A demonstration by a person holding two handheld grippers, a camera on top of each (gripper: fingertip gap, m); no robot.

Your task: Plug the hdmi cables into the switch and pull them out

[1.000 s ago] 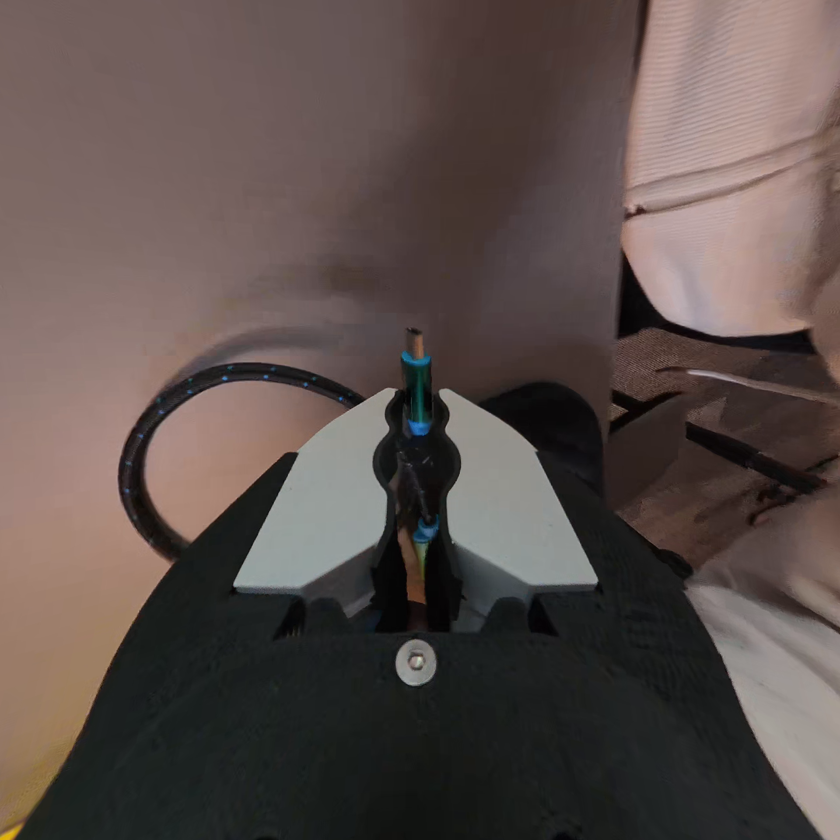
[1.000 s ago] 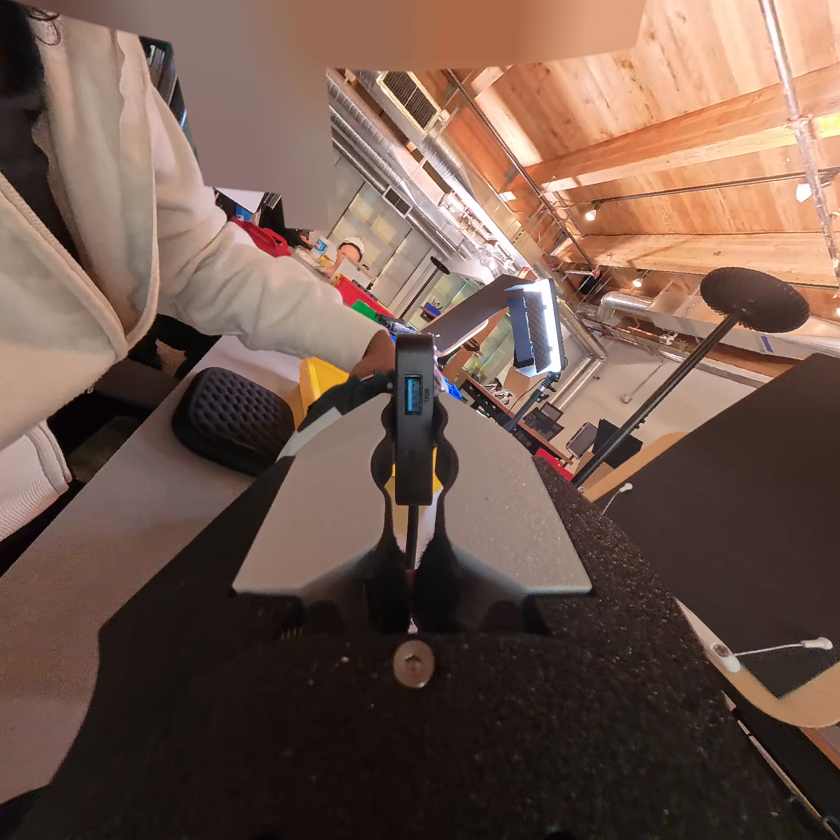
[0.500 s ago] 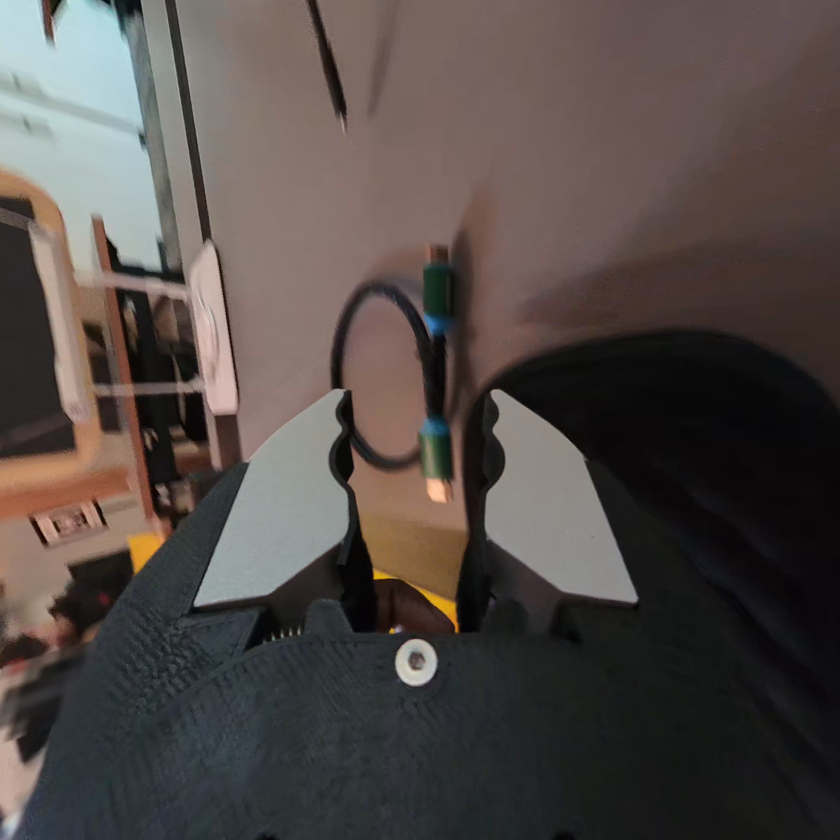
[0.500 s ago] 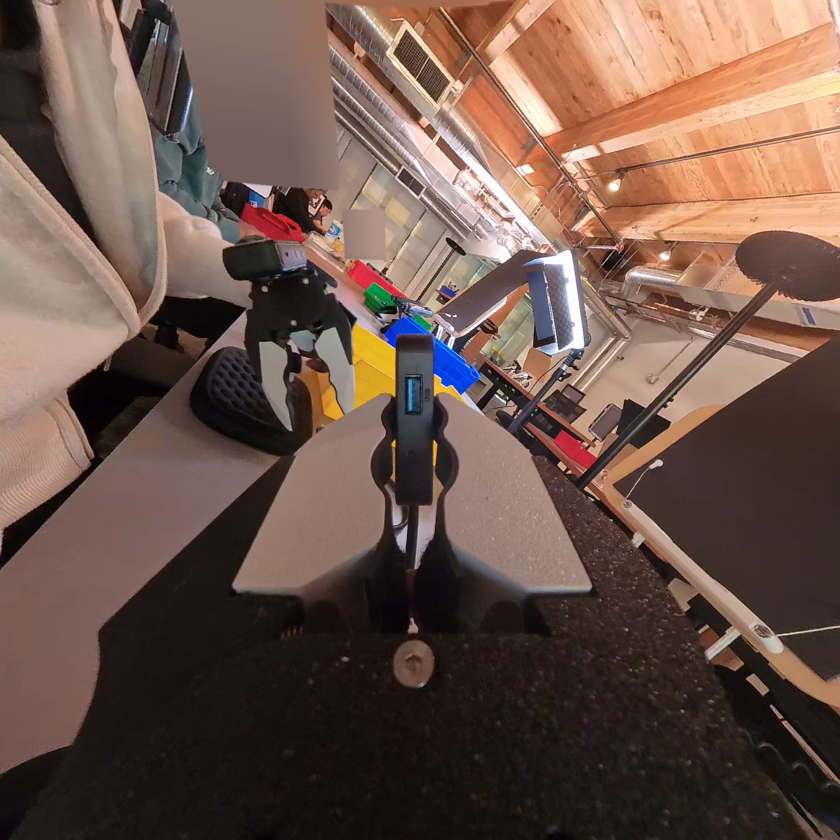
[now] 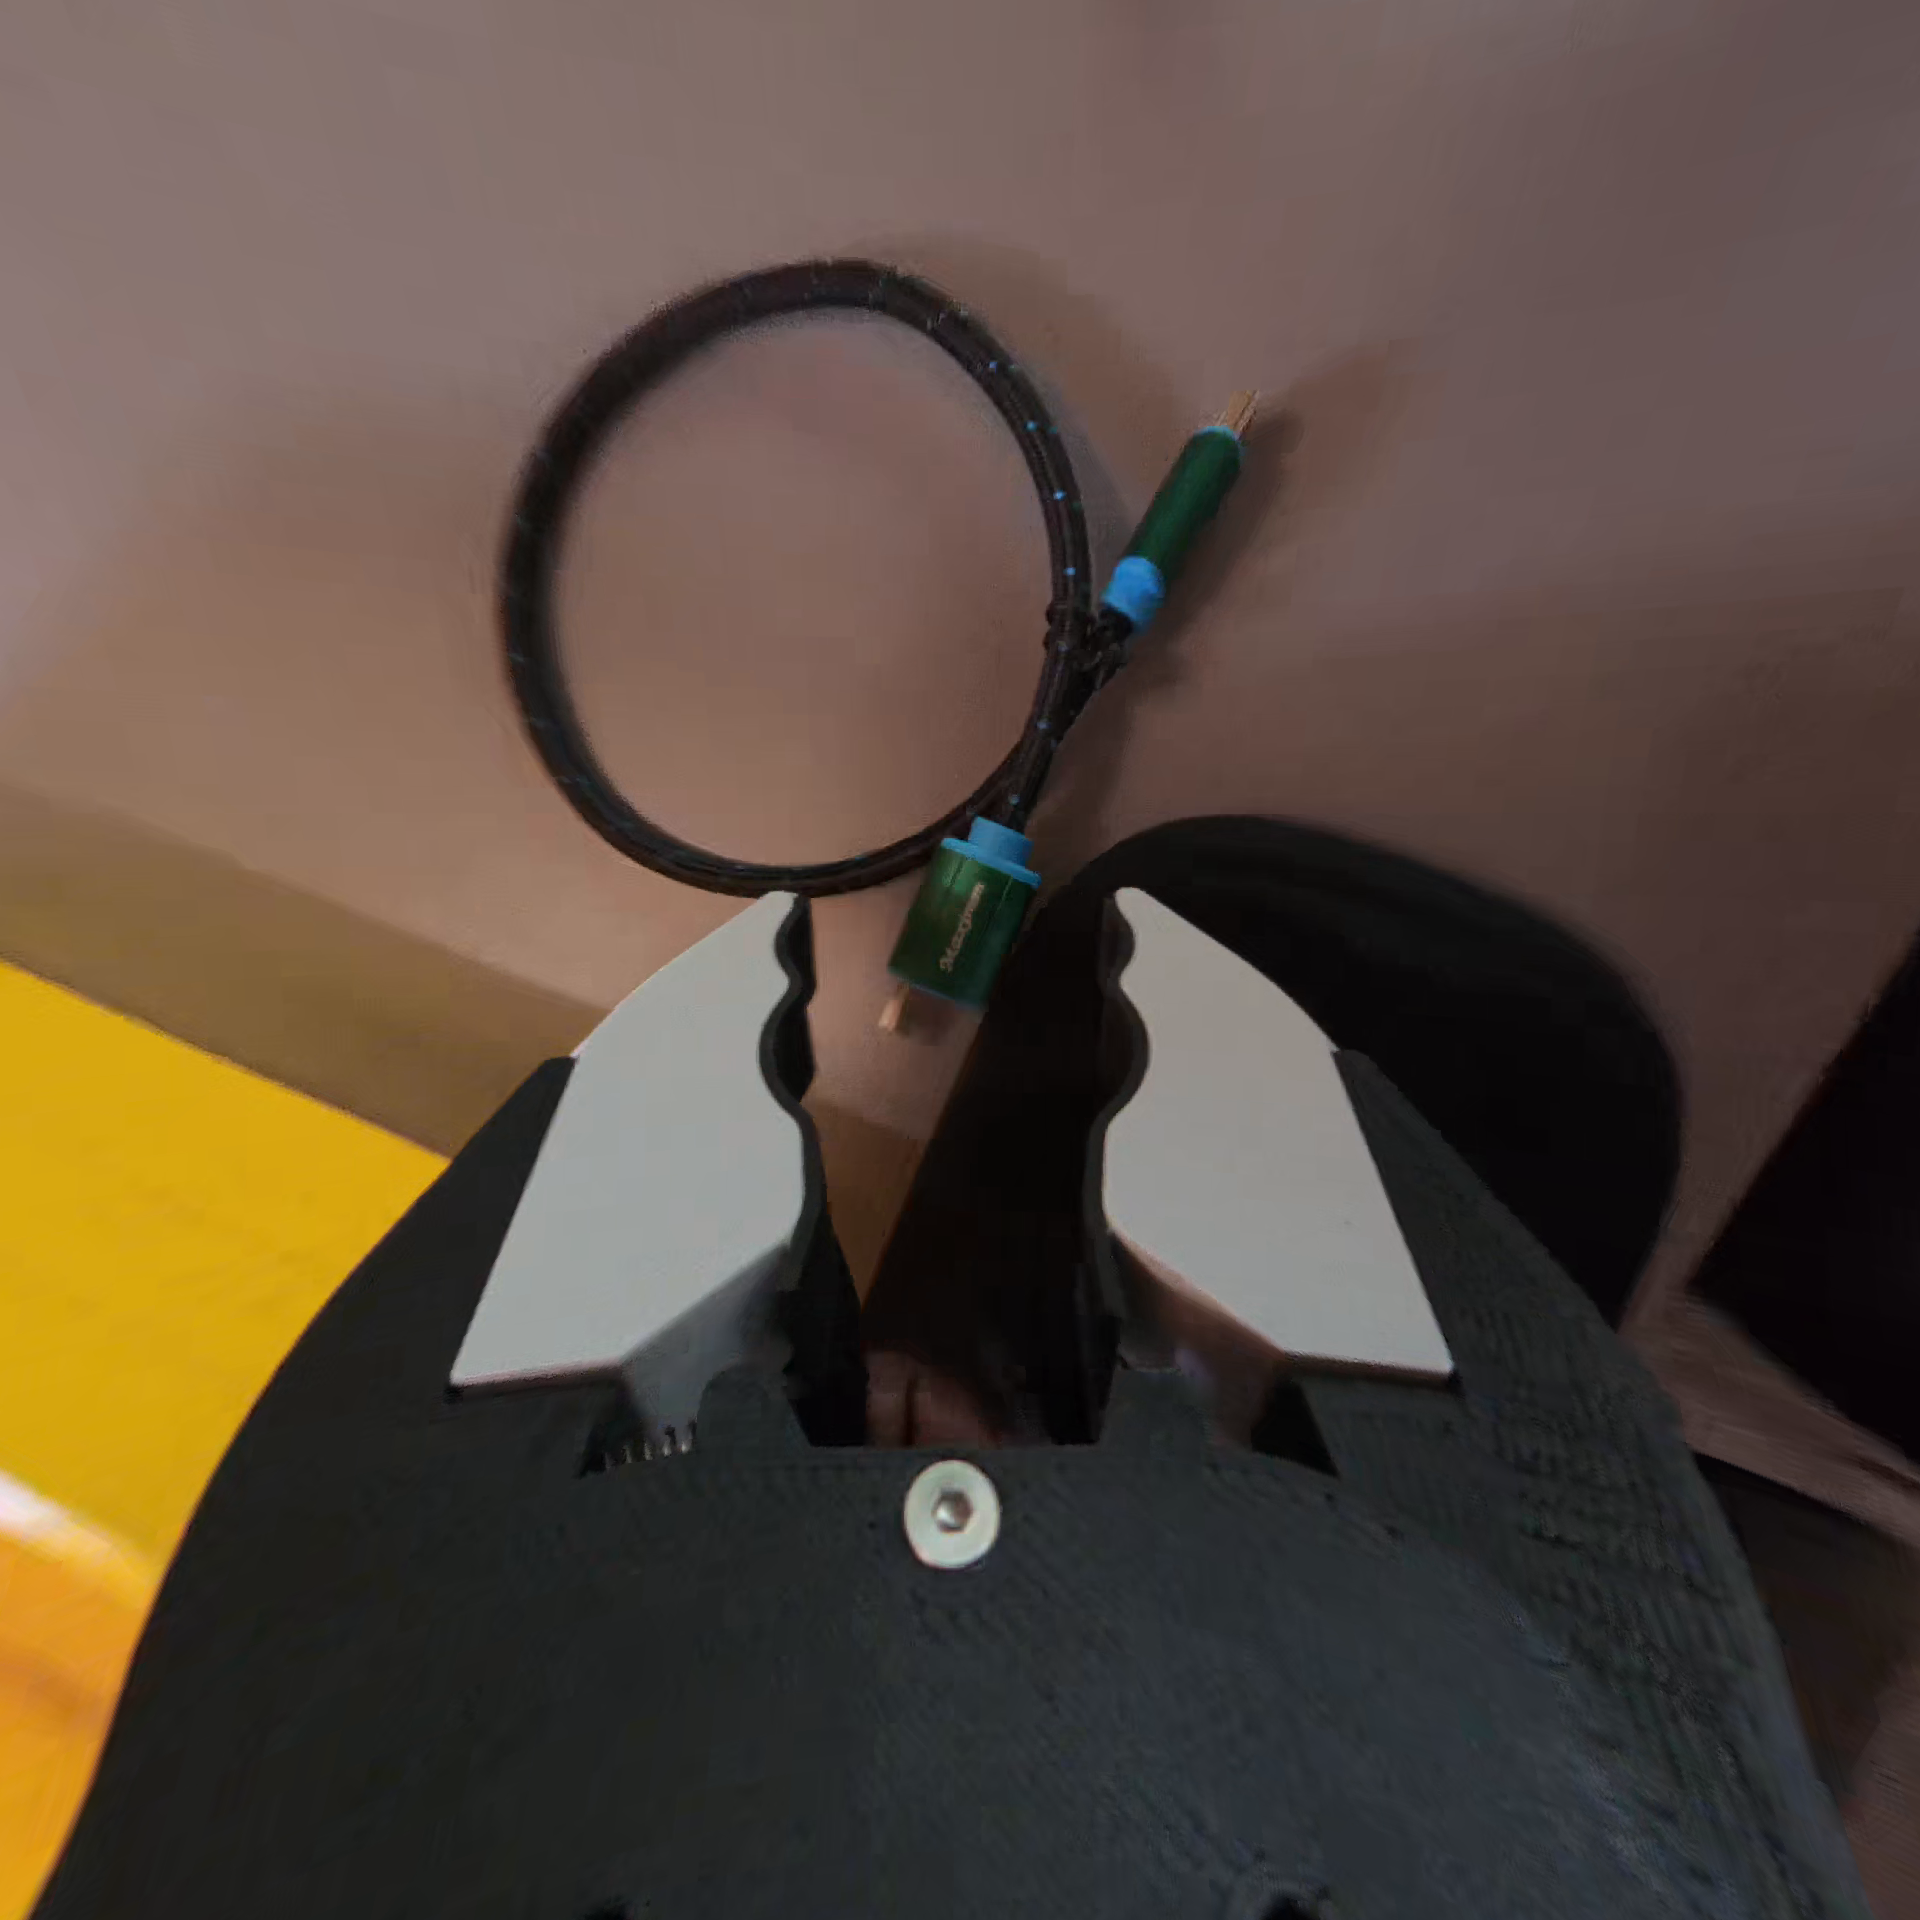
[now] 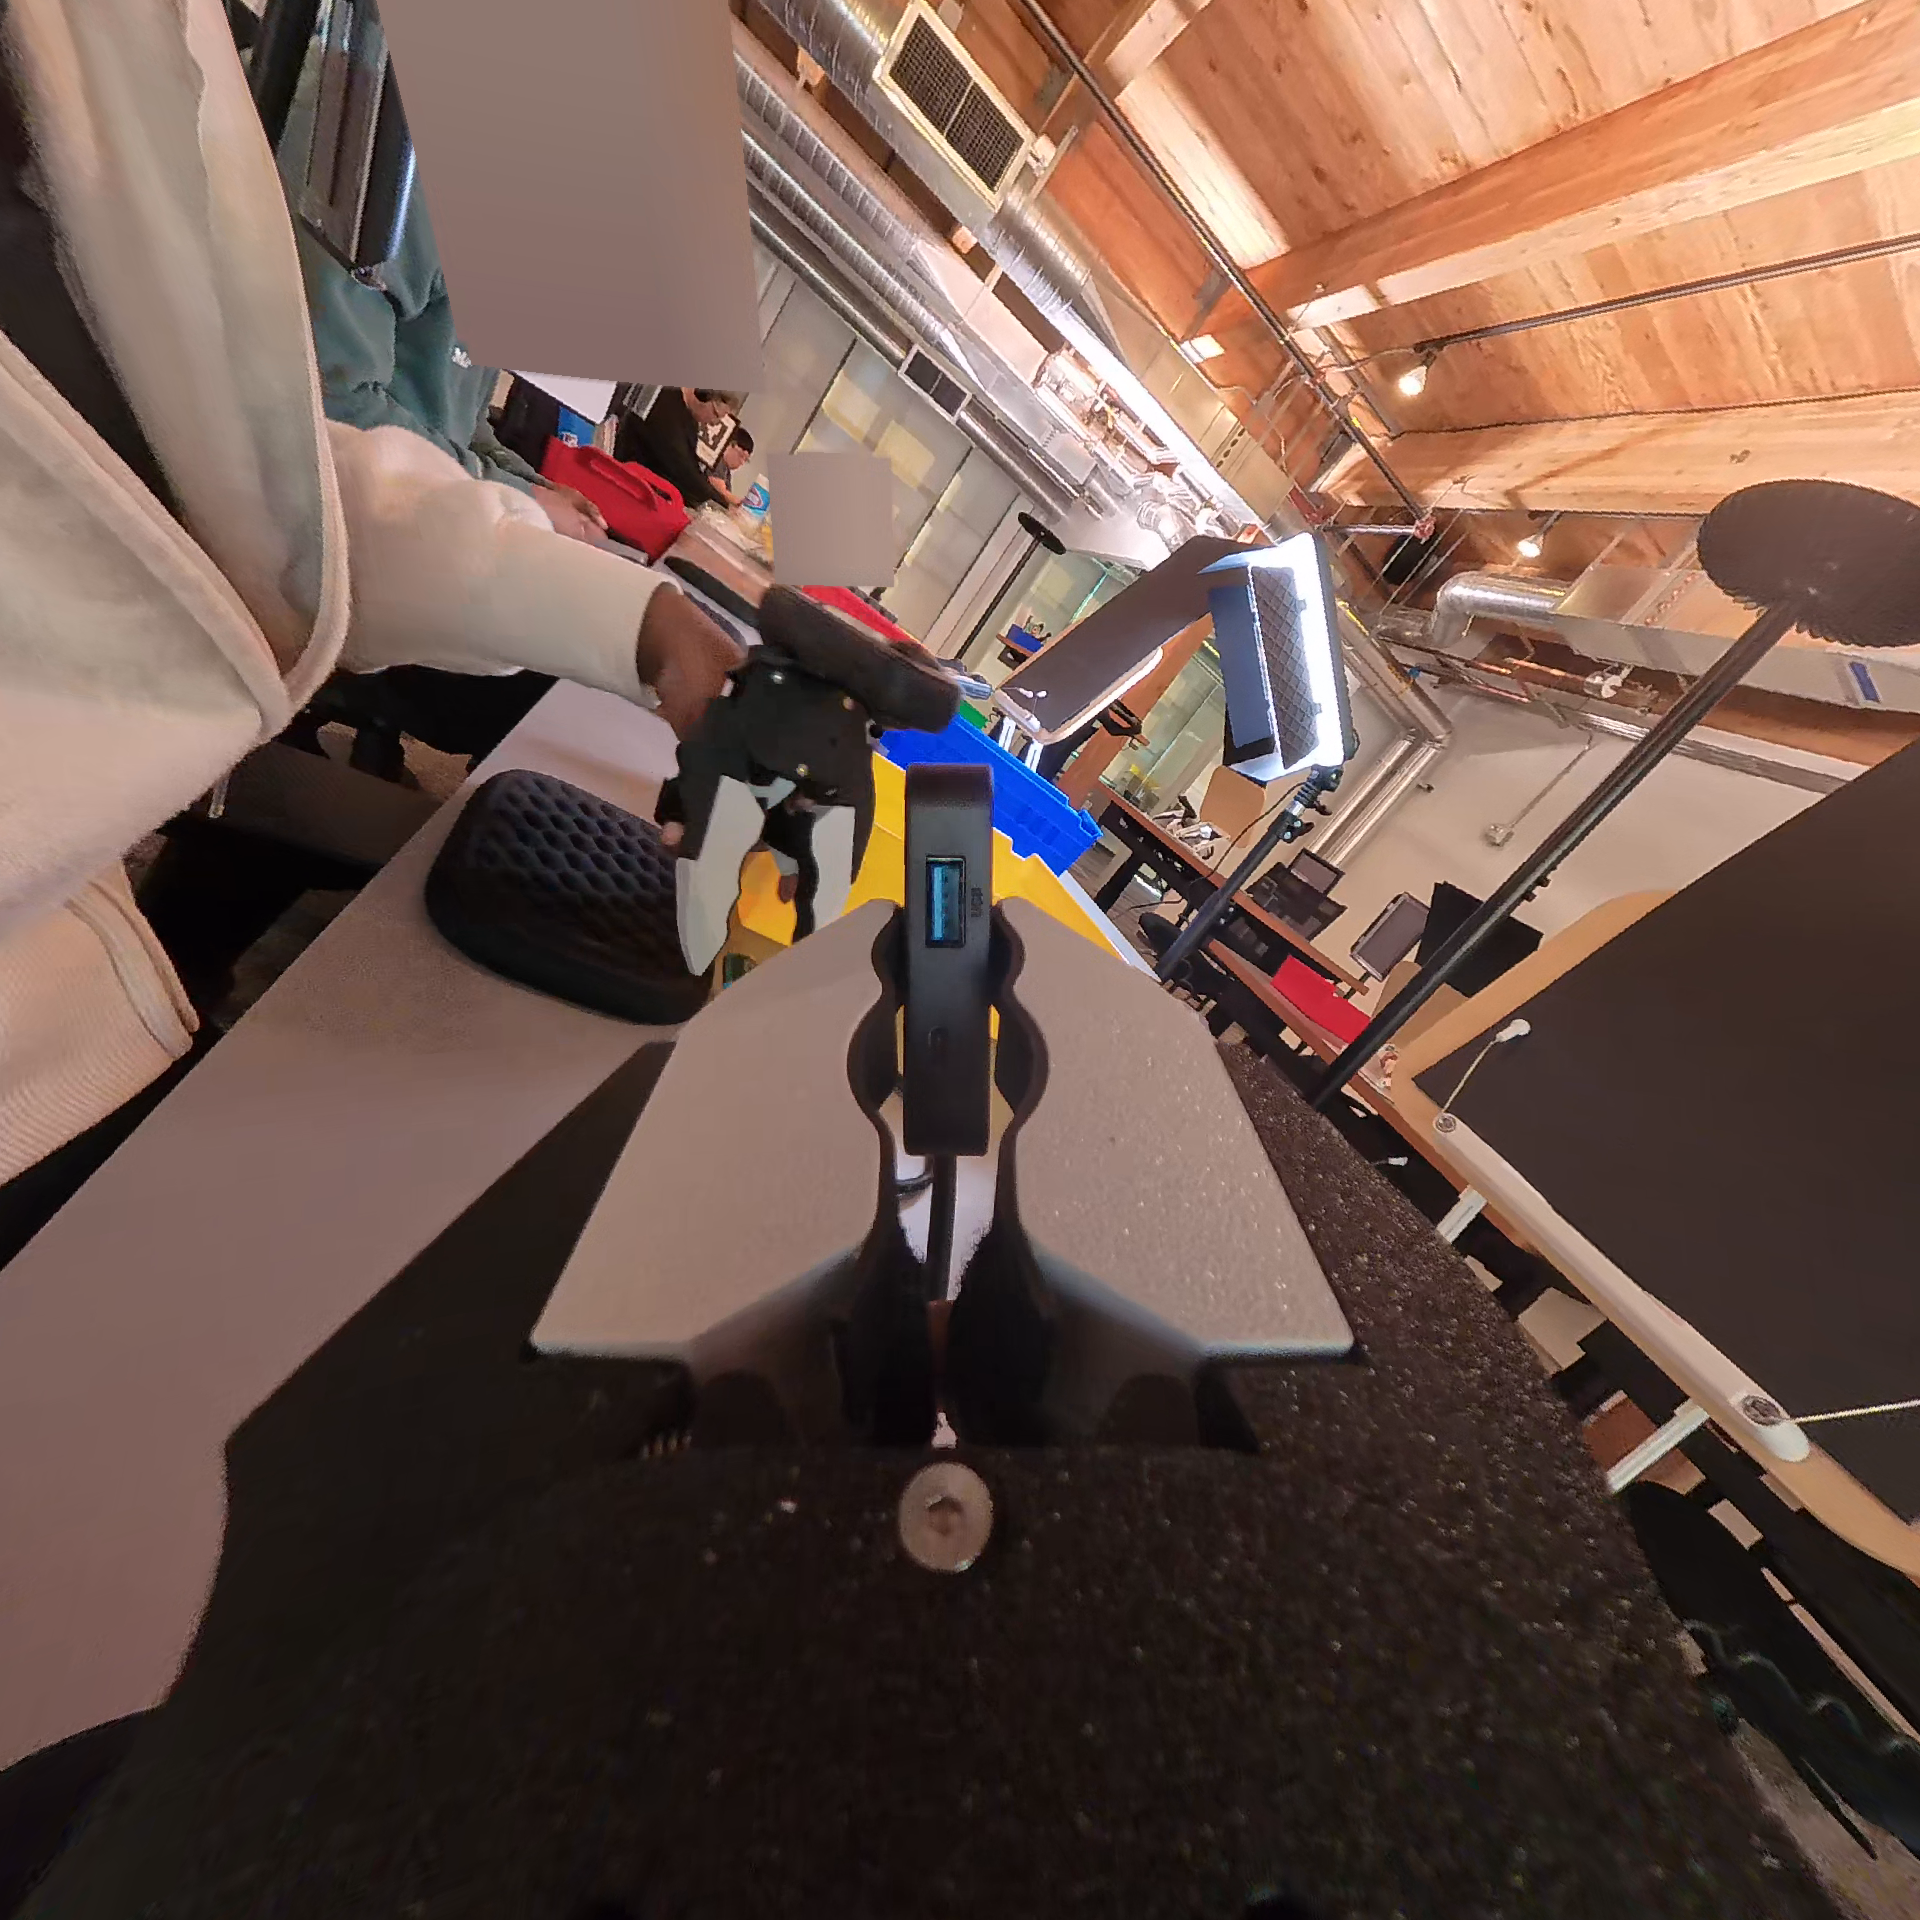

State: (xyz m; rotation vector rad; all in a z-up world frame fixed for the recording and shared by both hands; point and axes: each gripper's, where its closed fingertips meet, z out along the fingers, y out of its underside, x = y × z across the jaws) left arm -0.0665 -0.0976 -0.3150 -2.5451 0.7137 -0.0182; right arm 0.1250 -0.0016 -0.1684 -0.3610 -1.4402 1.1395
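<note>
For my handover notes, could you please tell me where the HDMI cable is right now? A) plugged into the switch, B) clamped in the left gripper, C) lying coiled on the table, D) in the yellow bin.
C: the HDMI cable lies looped on the table, ahead of the open left gripper.

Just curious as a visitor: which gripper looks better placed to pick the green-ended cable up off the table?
Left. The left gripper is open above the cable, while the right gripper is shut on the switch.
</note>
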